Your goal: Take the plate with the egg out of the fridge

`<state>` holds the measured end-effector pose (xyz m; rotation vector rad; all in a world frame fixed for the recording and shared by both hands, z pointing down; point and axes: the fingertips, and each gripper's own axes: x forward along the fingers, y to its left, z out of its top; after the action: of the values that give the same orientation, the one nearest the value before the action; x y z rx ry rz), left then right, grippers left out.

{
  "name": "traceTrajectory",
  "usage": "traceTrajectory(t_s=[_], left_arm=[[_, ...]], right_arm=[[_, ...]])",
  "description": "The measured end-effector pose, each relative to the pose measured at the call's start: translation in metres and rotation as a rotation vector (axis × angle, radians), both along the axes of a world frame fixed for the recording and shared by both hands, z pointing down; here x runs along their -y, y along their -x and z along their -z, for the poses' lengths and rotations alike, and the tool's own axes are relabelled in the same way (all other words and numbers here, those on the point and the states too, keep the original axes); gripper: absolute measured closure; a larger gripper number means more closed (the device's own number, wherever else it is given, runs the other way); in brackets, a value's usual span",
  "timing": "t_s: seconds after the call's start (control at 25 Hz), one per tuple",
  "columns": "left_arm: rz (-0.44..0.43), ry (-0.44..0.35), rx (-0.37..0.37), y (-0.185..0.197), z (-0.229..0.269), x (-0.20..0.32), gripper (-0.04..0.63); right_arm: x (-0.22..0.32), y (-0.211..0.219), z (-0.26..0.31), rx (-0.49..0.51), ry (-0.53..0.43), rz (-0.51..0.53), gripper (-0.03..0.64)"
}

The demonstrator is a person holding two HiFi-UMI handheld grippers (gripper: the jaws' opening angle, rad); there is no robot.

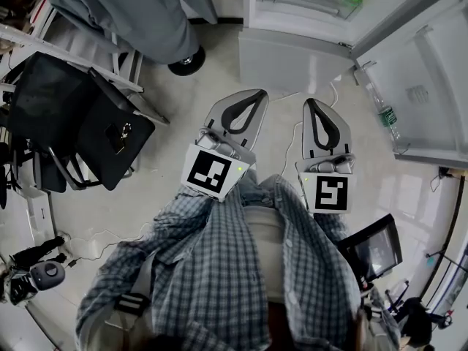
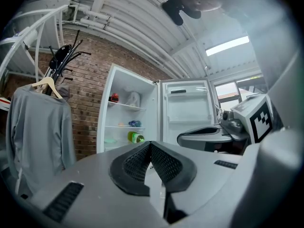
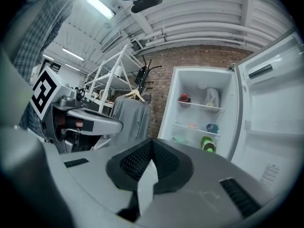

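The fridge (image 1: 307, 6) stands open ahead of me, its door (image 1: 424, 79) swung to the right. In the right gripper view its shelves hold a pale green plate (image 3: 179, 139) low down and a small orange item (image 3: 191, 125) above it; the egg is too small to tell. The pale plate (image 2: 109, 140) also shows in the left gripper view. My left gripper (image 1: 260, 94) (image 2: 151, 144) and right gripper (image 1: 311, 103) (image 3: 152, 140) are both shut with nothing in them, held side by side at waist height, well short of the fridge.
Also inside the fridge are a green bottle (image 3: 207, 144), a blue item (image 3: 212, 128), a red item (image 3: 184, 98) and a white bag (image 3: 212, 97). A bottle (image 1: 385, 115) stands in the door. A grey garment (image 1: 131, 9) hangs at left, above a black chair (image 1: 80, 119).
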<state>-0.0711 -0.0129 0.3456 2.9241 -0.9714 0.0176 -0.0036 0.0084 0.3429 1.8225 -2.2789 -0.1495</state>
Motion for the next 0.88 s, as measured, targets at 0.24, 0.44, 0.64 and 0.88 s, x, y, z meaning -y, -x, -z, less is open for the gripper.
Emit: traceTrajectory(t_s=[0.24, 0.44, 0.64, 0.88], left_arm=[[-0.025, -0.006, 0.002, 0.001, -0.002, 0.010, 0.591], [-0.026, 0.003, -0.005, 0.001, -0.004, 0.011, 0.591], [-0.005, -0.011, -0.021, 0.003, 0.002, 0.017, 0.591], [0.061, -0.004, -0.037, 0.008, -0.001, 0.035, 0.591]], right_arm=[[0.007, 0.001, -0.002, -0.015, 0.009, -0.025, 0.612], [0.006, -0.002, 0.000, -0.028, 0.013, -0.041, 0.612], [0.013, -0.004, 0.003, -0.029, 0.012, -0.032, 0.612], [0.035, -0.002, 0.000, -0.041, -0.011, 0.020, 0.612]])
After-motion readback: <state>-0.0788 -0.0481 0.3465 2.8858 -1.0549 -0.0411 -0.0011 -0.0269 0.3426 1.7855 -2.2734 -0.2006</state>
